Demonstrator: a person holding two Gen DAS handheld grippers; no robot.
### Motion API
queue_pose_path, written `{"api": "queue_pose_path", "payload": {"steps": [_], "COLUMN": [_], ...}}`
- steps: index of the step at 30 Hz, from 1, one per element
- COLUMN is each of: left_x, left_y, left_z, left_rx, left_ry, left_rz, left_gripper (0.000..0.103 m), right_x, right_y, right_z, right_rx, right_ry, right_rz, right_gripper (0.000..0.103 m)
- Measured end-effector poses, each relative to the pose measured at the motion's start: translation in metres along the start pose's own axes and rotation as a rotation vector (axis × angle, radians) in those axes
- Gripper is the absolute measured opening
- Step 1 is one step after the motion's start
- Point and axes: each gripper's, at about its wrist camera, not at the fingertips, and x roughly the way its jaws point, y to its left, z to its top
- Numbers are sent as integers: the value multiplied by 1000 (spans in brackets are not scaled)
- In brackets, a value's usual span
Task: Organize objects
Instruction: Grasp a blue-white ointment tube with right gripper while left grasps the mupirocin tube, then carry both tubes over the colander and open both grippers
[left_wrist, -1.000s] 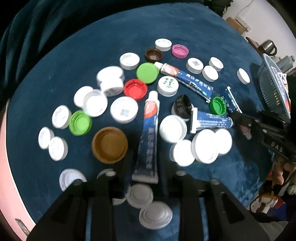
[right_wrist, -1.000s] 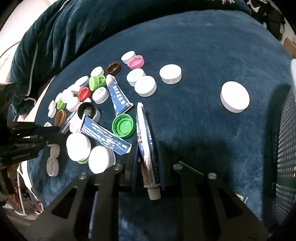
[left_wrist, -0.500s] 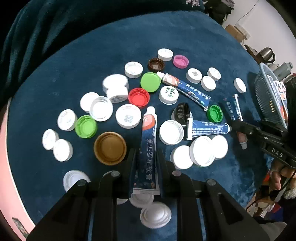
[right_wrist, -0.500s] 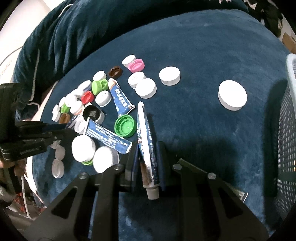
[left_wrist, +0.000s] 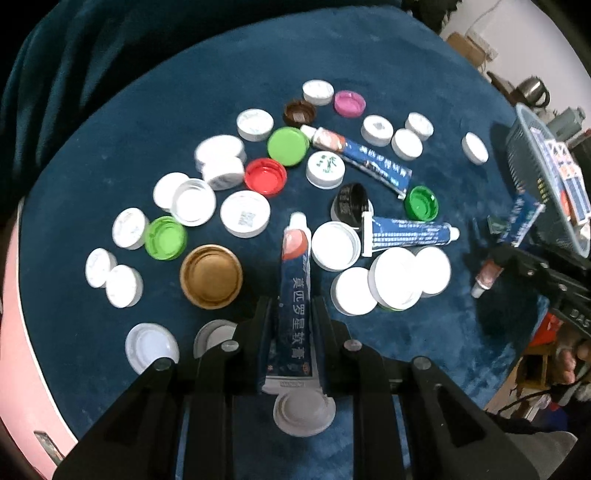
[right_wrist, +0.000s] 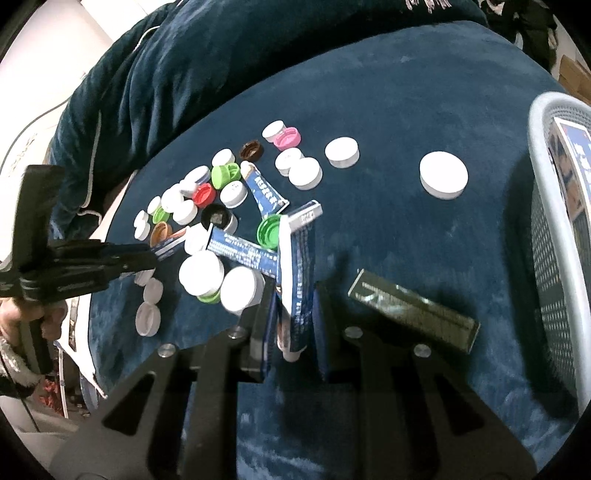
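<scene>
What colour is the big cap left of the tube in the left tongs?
Golden brown cap, clearest in the left wrist view.

Black plastic claw (left_wrist: 291, 339), silver screws, fuzzy grey sleeve (right_wrist: 11, 365)

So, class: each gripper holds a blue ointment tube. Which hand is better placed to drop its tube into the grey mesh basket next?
Right. The right gripper, shut on its blue ointment tube, sits beside the grey mesh basket. The left gripper holds its tube among the plastic caps, far from the basket.
</scene>
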Motion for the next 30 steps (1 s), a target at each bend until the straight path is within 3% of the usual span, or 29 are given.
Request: {"api": "queue_pose_path", "payload": {"steps": [6,8,9,10,13,14,15,16,17,23,30], "left_x": [15,18,20,21,27,28,26,22,19,-7,-37], "left_y": [-3,-5,-5,-5,-3,-2,0,3,6,16,4], "left_z": [9,12,15,17,22,21,20,19,17,8,11], "left_rx": [35,47,52,53,57,56,49,38,21,-32,6], "left_ry": [5,2,-1,-3,0,4,-2,-7,-11,-35,-71], "left_rz": [16,25,35,40,31,26,21,11,-4,-52,-51], "left_gripper": [21,29,42,49,50,50,42,24,18,18,18], "right_x": [-3,-2,-1,0,4,6,7,7,7,3,-7], "right_y": [-4,-4,-4,-4,-3,-3,-3,-3,-2,-1,3], "right_z": [-1,-2,-2,-2,-2,-2,-2,-2,-1,-1,-3], "right_rx": [3,1,1,0,-1,-1,0,0,1,5,20], "right_ry": [1,3,5,8,17,20,22,23,23,19,2], "right_rz": [-2,-4,-5,-6,-11,-12,-13,-14,-14,3,41], "right_gripper": [19,19,19,19,19,19,19,19,19,19,19]}}
